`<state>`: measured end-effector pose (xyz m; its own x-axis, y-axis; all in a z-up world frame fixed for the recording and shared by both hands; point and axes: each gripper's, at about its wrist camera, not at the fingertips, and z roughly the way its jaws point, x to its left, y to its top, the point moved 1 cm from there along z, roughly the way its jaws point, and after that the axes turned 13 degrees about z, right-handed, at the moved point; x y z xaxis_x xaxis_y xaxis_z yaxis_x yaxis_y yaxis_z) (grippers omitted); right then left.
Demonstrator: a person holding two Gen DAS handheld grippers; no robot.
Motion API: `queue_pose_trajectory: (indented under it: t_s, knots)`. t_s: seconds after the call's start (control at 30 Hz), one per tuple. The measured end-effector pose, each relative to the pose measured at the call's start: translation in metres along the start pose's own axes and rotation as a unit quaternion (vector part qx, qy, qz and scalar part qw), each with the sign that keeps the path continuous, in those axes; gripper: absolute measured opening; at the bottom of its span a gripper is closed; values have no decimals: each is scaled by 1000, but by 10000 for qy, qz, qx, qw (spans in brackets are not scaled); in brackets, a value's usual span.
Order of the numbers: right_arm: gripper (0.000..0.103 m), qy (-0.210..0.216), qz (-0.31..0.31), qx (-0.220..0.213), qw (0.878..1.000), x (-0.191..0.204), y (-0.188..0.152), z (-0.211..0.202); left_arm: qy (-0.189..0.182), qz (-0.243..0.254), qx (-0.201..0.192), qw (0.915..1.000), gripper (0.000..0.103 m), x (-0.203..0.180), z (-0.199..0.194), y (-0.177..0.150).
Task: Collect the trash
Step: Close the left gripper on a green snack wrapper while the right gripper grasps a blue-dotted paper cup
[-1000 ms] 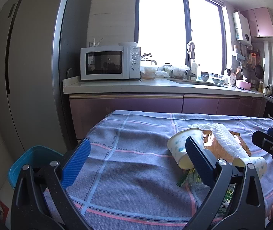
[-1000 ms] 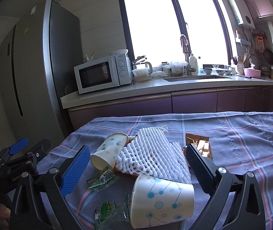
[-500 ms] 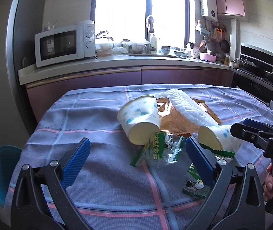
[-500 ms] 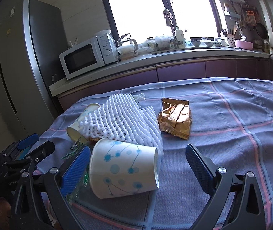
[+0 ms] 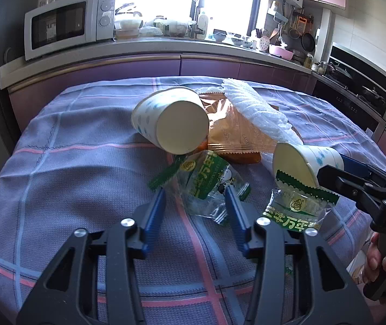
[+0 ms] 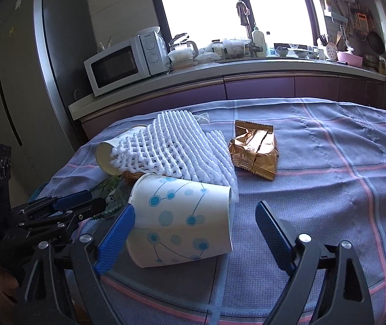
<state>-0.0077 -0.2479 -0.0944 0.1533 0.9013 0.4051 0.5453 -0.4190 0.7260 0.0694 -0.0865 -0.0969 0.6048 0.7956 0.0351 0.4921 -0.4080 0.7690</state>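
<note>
Comparing the two wrist views: the left wrist view alone showed the two green-and-clear snack wrappers, one (image 5: 206,187) at frame centre and a second (image 5: 295,208) at lower right; in the right wrist view they were only a dark green scrap behind the near cup. The right wrist view alone showed the fridge (image 6: 25,81) at upper left and the full spread of the white foam net (image 6: 176,149).

Left gripper (image 5: 195,203) pointed down at the checked tablecloth (image 5: 71,176), jaws closing, the centre wrapper lying between the blue pads; could not tell whether the pads pressed it yet. Right gripper (image 6: 193,227) also angled down, jaws closing around the near paper cup (image 6: 182,222), which lay on its side, mouth toward the right of the frame. Left pad sat against the cup's base end; right pad stood clear of the rim, so nothing was clamped. In the left wrist view a hand (image 5: 382,265) at lower right held the right gripper's handle.

Trash sat clustered on the cloth: a second paper cup (image 5: 171,124) on its side, the gold foil packet (image 6: 255,151) beside the net, the net draped over both.

Writing: "DAS" in white on the right gripper's body, cut by the frame edge. Wrappers carried yellow characters on green, not legible.
</note>
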Motion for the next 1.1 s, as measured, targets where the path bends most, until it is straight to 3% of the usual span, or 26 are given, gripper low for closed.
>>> queue_pose_trajectory:
  t_s: [0.27, 0.53, 0.83, 0.9, 0.93, 1.0, 1.1]
  knots:
    - [42, 359, 80, 55, 9993, -1, 2, -6, -274, -106, -8, 9996, 8, 5, 1, -1]
    - [10, 634, -78, -74, 9979, 6, 13, -27, -357, -147, -70, 9992, 1, 14, -11, -3]
    - [3, 831, -359, -175, 9957, 24, 17, -44, -314, -267, -289, 9987, 1, 27, -36, -8]
    - [3, 857, -366, -194, 9955, 26, 18, -45, -344, -260, -281, 9987, 3, 28, -38, -9]
    - [2, 872, -373, -197, 9953, 27, 18, -46, -369, -234, -276, 9987, 7, 28, -37, -11]
    - [2, 859, -399, -225, 9952, 28, 19, -47, -473, -226, -214, 9984, 28, 28, -35, -10]
    - [2, 892, -345, -246, 9951, 27, 20, -50, -485, -193, -191, 9985, 36, 26, -29, -11]
